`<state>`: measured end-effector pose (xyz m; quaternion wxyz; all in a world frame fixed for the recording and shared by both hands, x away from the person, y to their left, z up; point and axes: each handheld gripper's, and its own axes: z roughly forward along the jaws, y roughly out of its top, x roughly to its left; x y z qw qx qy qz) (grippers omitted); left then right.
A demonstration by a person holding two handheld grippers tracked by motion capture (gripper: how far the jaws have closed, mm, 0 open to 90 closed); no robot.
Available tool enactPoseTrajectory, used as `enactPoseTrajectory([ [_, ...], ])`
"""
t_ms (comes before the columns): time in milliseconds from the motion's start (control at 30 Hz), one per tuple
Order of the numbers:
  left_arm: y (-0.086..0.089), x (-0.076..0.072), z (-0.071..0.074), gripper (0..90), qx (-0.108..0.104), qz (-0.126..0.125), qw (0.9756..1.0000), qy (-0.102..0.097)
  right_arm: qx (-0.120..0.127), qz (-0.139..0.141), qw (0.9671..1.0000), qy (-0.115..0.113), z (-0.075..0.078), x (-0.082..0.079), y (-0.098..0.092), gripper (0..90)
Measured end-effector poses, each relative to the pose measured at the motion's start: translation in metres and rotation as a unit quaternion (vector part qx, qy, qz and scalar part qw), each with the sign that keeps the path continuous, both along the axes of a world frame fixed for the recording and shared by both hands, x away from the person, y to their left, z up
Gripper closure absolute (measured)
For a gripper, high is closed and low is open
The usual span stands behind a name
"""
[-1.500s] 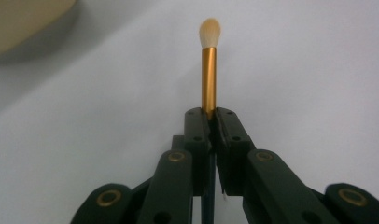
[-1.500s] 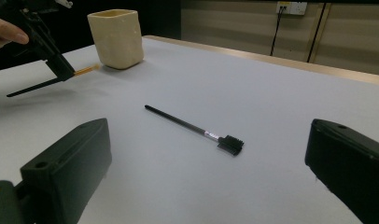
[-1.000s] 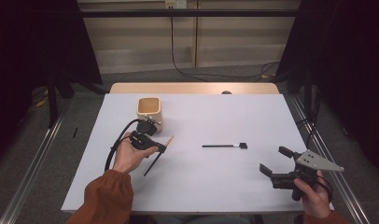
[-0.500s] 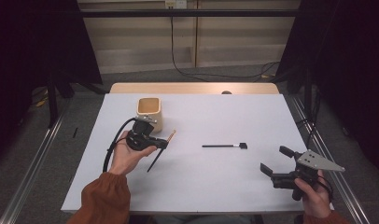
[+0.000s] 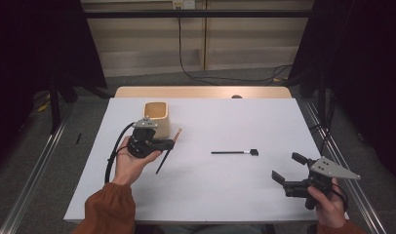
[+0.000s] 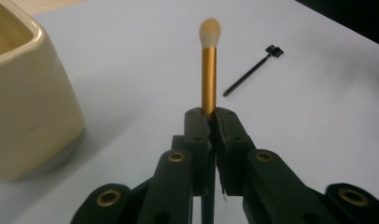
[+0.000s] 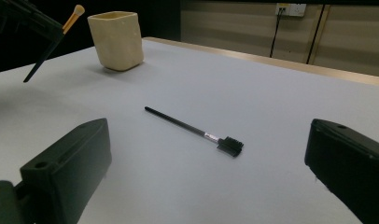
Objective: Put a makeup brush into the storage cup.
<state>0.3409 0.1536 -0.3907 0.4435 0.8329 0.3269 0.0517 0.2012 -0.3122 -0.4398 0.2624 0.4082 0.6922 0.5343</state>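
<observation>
My left gripper (image 5: 168, 143) is shut on a makeup brush (image 5: 177, 132) with a gold ferrule, a pale tuft and a black handle. It holds the brush tilted above the table, just right of a cream square cup (image 5: 156, 113). In the left gripper view the jaws (image 6: 212, 114) pinch the brush (image 6: 208, 70), tuft pointing away, with the cup (image 6: 29, 93) at the left. A thin black brow brush (image 5: 232, 152) lies flat mid-table, also seen in the right gripper view (image 7: 192, 129). My right gripper (image 5: 287, 168) rests open near the front right edge, nothing between its jaws (image 7: 208, 158).
The white table top (image 5: 225, 195) has open room between the two hands. A wooden strip (image 5: 201, 92) runs along its far edge. Metal rails and cables lie on the floor around the table.
The left hand has edged the held brush slightly away from the person, toward the cup. The right gripper and the brow brush have stayed where they were.
</observation>
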Motion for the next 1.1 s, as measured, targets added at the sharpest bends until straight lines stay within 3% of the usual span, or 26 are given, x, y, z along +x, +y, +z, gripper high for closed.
enactPoseTrajectory([
  [200, 0.005, -0.002, 0.003, 84.1, -0.029, 0.015, 0.9993, -0.017, 0.001, -0.002, 1.0, -0.001, 0.0, 0.0, 0.0, 0.0],
  [467, 0.017, -0.009, 0.005, 84.1, -0.062, 0.025, 0.9966, -0.048, 0.006, 0.0, 1.0, -0.004, 0.001, 0.0, 0.0, 0.0],
  [633, 0.027, -0.011, 0.007, 84.1, -0.092, 0.037, 0.9934, -0.058, 0.006, 0.003, 1.0, -0.007, 0.001, -0.001, 0.0, 0.0],
  [900, 0.031, -0.017, 0.02, 84.1, -0.11, 0.039, 0.989, -0.091, 0.008, 0.001, 1.0, -0.005, 0.001, 0.0, -0.001, 0.0],
  [1100, 0.034, -0.019, 0.03, 84.1, -0.128, 0.043, 0.9826, -0.128, 0.008, 0.001, 1.0, -0.005, 0.001, -0.001, -0.001, 0.0],
])
